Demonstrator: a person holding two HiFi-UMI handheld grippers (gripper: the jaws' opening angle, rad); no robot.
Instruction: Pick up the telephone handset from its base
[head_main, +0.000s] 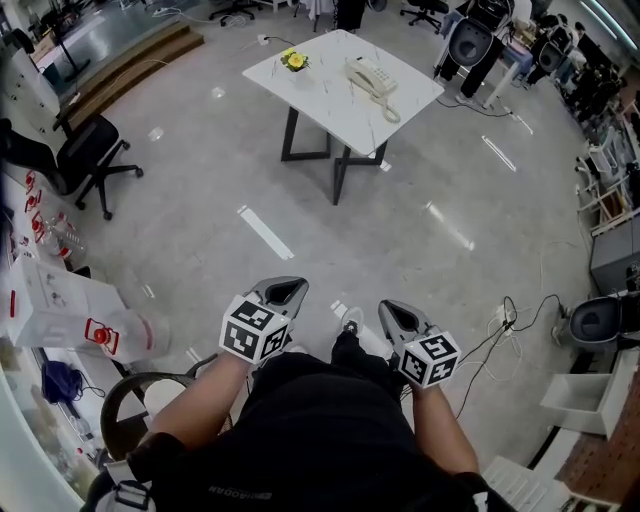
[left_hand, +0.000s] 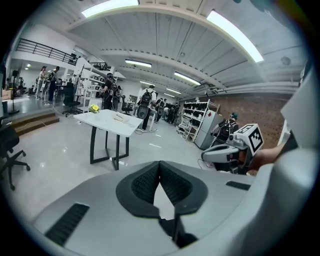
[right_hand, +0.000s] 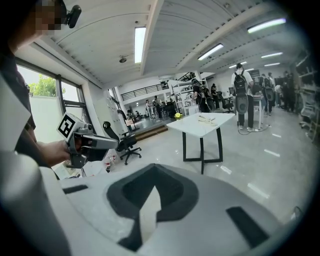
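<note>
Far ahead stands a white table (head_main: 320, 95) on black legs, and a cream telephone (head_main: 372, 77) lies on it, handset on the base, with a coiled cord trailing toward the table's near right edge. My left gripper (head_main: 283, 292) and right gripper (head_main: 397, 315) are held side by side close to my body, well short of the table, both shut with nothing between the jaws. In the left gripper view the shut jaws (left_hand: 160, 164) point toward the table (left_hand: 107, 120). The right gripper view shows its shut jaws (right_hand: 152, 167) and the table (right_hand: 202, 122) ahead.
A small yellow flower piece (head_main: 293, 60) sits on the table's far left. A black office chair (head_main: 85, 150) stands at left, above a white box (head_main: 60, 300). Cables (head_main: 505, 330) and a dark bin (head_main: 600, 320) lie at right. People stand behind the table (left_hand: 145, 102).
</note>
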